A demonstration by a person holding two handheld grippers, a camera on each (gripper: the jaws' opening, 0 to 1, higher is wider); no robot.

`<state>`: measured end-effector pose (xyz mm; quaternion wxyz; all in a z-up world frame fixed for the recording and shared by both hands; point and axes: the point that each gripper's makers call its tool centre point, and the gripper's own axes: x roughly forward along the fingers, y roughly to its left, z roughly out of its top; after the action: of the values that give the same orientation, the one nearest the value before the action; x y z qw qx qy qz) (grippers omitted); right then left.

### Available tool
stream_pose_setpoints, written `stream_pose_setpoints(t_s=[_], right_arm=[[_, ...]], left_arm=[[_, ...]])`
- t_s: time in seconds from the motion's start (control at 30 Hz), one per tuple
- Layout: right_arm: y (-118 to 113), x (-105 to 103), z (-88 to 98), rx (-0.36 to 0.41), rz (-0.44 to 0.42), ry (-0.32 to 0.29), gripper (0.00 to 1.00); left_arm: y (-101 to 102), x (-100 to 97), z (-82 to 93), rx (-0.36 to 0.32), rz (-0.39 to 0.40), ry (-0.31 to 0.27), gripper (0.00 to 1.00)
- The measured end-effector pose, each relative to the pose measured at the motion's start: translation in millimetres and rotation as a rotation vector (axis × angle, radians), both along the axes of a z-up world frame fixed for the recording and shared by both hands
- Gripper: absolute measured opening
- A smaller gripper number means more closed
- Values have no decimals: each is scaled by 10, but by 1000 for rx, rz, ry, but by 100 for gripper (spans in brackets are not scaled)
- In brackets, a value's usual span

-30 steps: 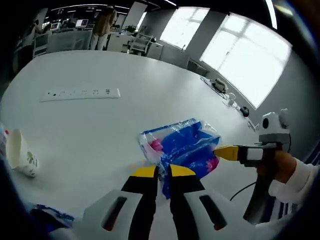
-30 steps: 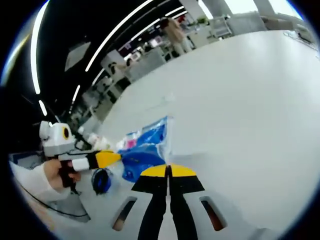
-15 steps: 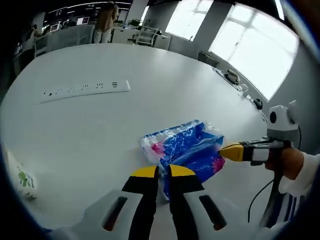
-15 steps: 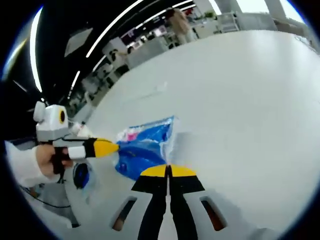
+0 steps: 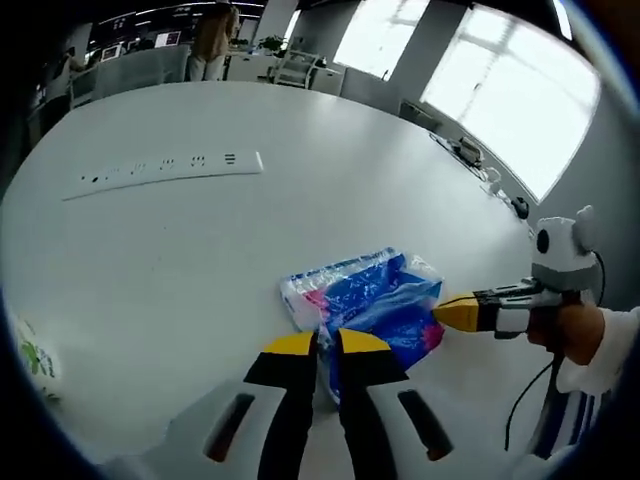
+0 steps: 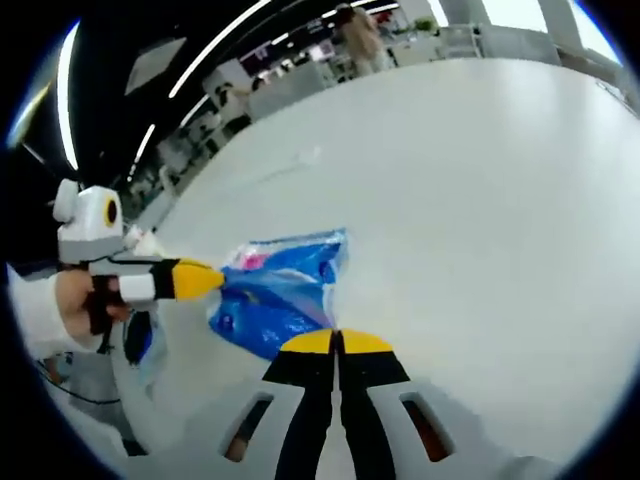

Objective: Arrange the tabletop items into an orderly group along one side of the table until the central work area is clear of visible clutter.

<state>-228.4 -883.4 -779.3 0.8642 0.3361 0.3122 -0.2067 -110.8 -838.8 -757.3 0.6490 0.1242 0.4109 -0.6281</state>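
A blue and white tissue pack [image 5: 365, 300] with pink marks lies low over the white table [image 5: 150, 260]. My left gripper [image 5: 327, 345] is shut on its near edge, and blue wrapper shows between the jaws. My right gripper [image 5: 440, 310], held by a hand, comes in from the right with its yellow tip on the pack's far edge. In the right gripper view the tissue pack [image 6: 280, 290] runs from my shut right gripper [image 6: 338, 342], at the pack's corner, to the left gripper [image 6: 205, 280] on the other side.
A white power strip [image 5: 165, 168] lies further back on the table. A paper cup [image 5: 30, 355] sits at the left edge. A blue item [image 6: 138, 335] lies near the hand holding the left gripper. Small things and cables [image 5: 465, 155] line the far right edge. A person [image 5: 210, 40] stands in the background.
Both views have shifted with the hands while the pack stays between the two grippers. The paper cup has slid toward the left view's edge. Both grippers stay shut.
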Motion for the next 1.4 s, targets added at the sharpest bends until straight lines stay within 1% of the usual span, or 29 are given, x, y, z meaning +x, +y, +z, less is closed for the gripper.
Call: stream_pose_setpoints(t_s=[0.03,0.07,0.2,0.33,0.53,0.57,0.63,0.67,0.7,0.73,0.77,0.8,0.87,0.9,0.97,1.0,1.07,1.1,1.13,1.27,1.33,1.4], right_arm=[[-21,-2,2,8,-25,-10,0],[-21,-3,5,5,-28,-14,0],[-21,6,1,-2,-24,-18,0],[-17,16,10,9,-29,-21,0],[-8,38,14,2,-36,-16,0],[1,41,21,-4,-32,-11,0],[-6,53,24,-72,28,7,0],[-21,54,32,-100,40,17,2],[2,72,76,-114,44,8,6],[5,92,128,-129,41,-6,12],[-8,104,160,-147,39,-10,19],[-26,108,187,-162,36,-9,23],[-53,116,266,-182,26,-20,25],[-57,127,329,-189,20,-38,26],[-55,127,392,-200,18,-50,32],[-54,129,450,-223,21,-58,34],[-22,119,543,-249,28,-75,41],[-4,114,576,-253,30,-83,44],[17,111,607,-255,32,-91,47],[144,89,731,-273,48,-122,56],[220,65,760,-267,56,-122,59],[283,32,786,-258,56,-119,62]], left_arm=[[6,0,0,1,1,-4,4],[12,-6,-2,1,1,-5,4],[23,-18,-11,-6,-9,-18,4],[31,-21,-8,-3,-5,-15,4],[52,-26,22,-17,-30,-41,6],[56,-26,33,-19,-29,-43,7],[65,-21,66,-26,-28,-53,8],[62,-12,80,-33,-23,-55,10],[60,-4,111,-45,-18,-57,12],[66,-3,129,-48,-18,-58,14],[73,-6,158,-55,-16,-58,16],[79,-10,179,-60,-15,-58,17],[102,-23,231,-72,-21,-72,20],[118,-20,265,-82,-22,-84,22],[148,-11,326,-99,-16,-97,29],[157,-7,356,-110,-12,-101,33],[186,-14,420,-128,-10,-107,43],[214,-17,457,-135,-12,-115,48],[236,-19,481,-139,-14,-121,51],[345,-45,610,-168,-17,-142,58],[393,-54,664,-179,-23,-154,61],[437,-52,719,-190,-27,-165,62]])
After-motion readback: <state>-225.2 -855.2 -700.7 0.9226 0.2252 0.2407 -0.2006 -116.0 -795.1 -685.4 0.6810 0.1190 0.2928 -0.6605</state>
